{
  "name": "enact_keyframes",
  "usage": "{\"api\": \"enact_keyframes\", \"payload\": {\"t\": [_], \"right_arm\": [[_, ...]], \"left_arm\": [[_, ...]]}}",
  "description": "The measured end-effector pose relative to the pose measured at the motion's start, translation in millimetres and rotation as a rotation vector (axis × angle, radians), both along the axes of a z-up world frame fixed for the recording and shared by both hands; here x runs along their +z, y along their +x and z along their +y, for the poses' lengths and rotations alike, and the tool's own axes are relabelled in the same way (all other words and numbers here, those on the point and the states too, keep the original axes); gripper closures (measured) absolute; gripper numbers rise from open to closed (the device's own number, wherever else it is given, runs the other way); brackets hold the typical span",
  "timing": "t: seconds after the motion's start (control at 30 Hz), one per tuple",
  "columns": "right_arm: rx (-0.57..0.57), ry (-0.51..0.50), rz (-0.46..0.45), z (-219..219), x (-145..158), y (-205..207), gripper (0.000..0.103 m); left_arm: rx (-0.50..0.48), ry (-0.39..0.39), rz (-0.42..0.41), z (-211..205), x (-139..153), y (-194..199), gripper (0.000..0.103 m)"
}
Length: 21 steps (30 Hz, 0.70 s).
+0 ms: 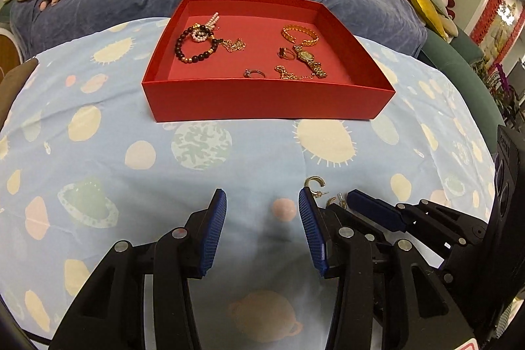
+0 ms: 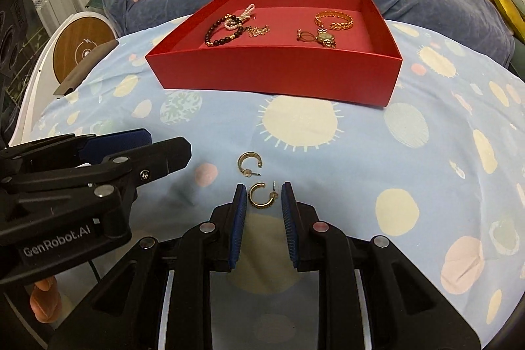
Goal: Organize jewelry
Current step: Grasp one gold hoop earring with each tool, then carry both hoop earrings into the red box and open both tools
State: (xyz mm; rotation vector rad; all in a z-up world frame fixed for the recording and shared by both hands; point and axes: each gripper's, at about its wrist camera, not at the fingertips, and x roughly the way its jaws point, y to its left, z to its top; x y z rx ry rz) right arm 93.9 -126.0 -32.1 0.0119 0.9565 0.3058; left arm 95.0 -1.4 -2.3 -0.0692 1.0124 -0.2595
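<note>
In the left wrist view, the nearer gold C-shaped hoop earring (image 1: 332, 200) at lower centre-right is mostly hidden behind the left gripper's (image 1: 262, 212) right blue ribbed pad, only slivers showing. The right gripper (image 1: 374, 210), entering from the right edge, shows one blue pad; its other finger is hidden, so its opening cannot be read there.

In the right wrist view, the red cardboard tray's (image 2: 275, 68) near wall hides the front part of its floor, cutting off the lower end of the gold link-band wristwatch (image 2: 325, 38). The left gripper (image 2: 131, 143) at the left edge is cut off; its gap is unreadable there.
</note>
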Motion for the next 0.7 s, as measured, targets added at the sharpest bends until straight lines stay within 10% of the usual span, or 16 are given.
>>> {"api": "enact_keyframes", "payload": {"t": [0.5, 0.7], "right_arm": [[-0.053, -0.012, 0.010, -38, 1, -9, 0.085], [-0.048, -0.010, 0.011, -38, 4, -9, 0.085]], "left_arm": [[-0.098, 0.050, -0.039, -51, -23, 15, 0.060], [-0.084, 0.091, -0.069, -49, -25, 12, 0.089]]}}
